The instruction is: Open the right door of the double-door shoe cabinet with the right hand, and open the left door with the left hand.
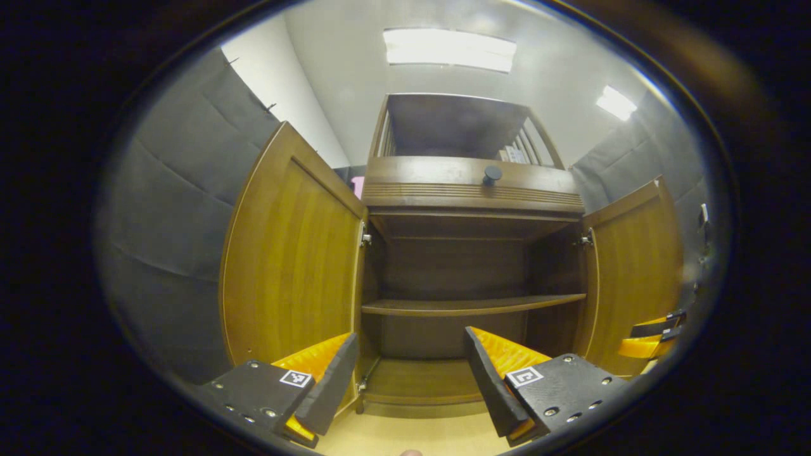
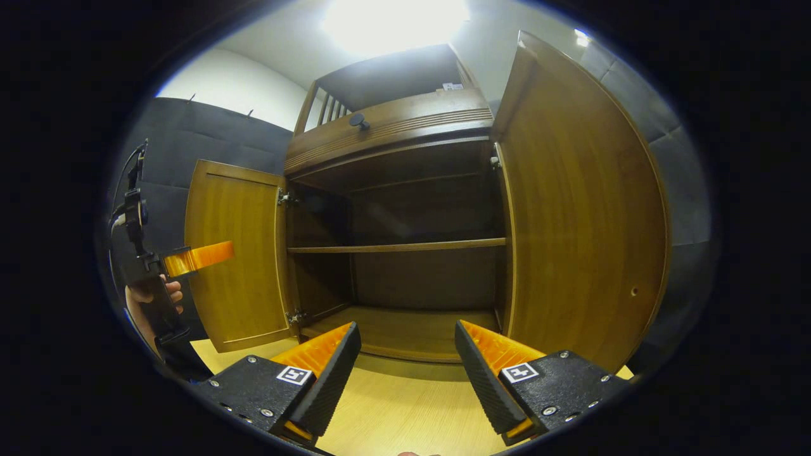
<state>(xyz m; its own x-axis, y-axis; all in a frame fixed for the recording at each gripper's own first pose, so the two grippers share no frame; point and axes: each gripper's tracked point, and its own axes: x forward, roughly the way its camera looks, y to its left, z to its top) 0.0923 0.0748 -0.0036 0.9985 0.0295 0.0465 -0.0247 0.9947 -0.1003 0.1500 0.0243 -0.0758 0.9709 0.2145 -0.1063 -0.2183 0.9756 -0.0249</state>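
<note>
In the left gripper view the shoe cabinet (image 1: 472,266) filled the centre of the frame, its left door (image 1: 288,259) swung wide at centre left and its right door (image 1: 633,272) swung out at centre right. A shelf (image 1: 472,306) crossed the dark interior. The left gripper (image 1: 408,373) sat at the bottom, fingers spread and holding nothing. In the right gripper view the right gripper (image 2: 405,370) was likewise spread and empty at the bottom, above the pale floor (image 2: 405,411). At far left a hand (image 2: 149,304) held the other gripper beside the left door.
</note>
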